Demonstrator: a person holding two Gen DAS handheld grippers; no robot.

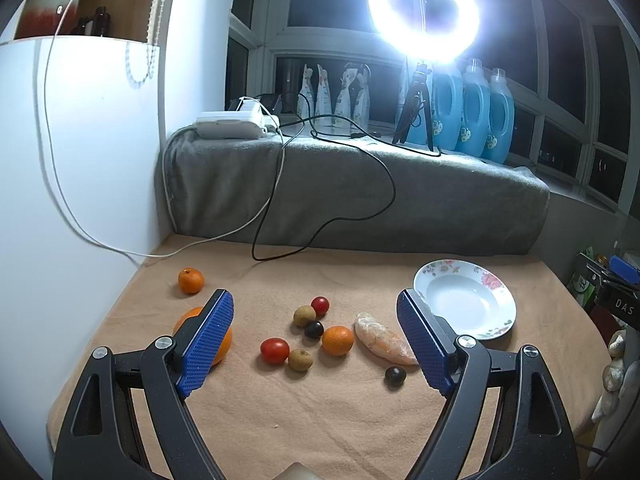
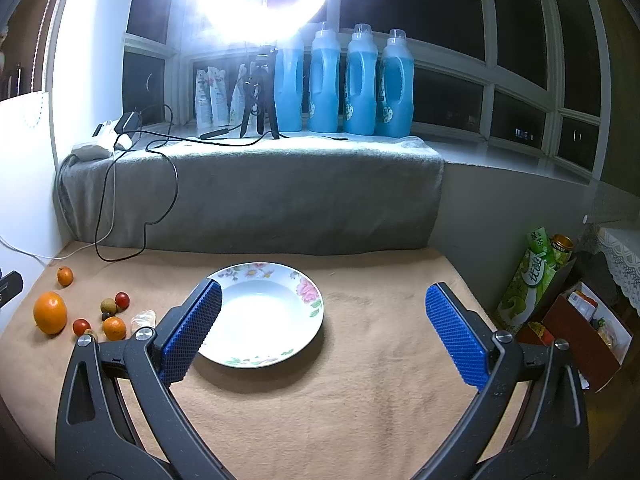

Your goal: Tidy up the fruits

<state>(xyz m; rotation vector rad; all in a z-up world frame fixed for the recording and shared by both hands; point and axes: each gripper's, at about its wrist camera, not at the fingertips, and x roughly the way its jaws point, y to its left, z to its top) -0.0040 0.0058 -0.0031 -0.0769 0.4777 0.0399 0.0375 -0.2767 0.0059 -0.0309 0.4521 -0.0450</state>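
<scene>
**Fruit scattered, plate bare: rolling is the risk**

Fruit lies loose on a cloth-covered bench, all of it left of the flowered plate, which holds nothing. Both grippers hang above the cloth with jaws spread wide and nothing between them.

Biggest hazard, by this reading, is the large orange, farthest left of the plate and partly hidden behind the left gripper's near finger: a round, heavy fruit could squirt out of a pinch or roll off toward the bench's left edge. The wrapped peeled citrus, the piece lying closest to the plate, looks soft; a hard squeeze could crush it or the film could slip. The small orange sits tight in a cluster, left of the wrapped piece, with a red tomato, a second tomato, two brown longans and a dark grape; a finger coming down there may knock neighbours away. A second dark grape lies alone, nearer the camera than the wrapped piece, and may be too small to catch. A tangerine sits apart, far left and behind.

The cluster lies ahead of the left gripper, between its fingers' lines. The right gripper faces the plate, fruit well off to its left.
</scene>
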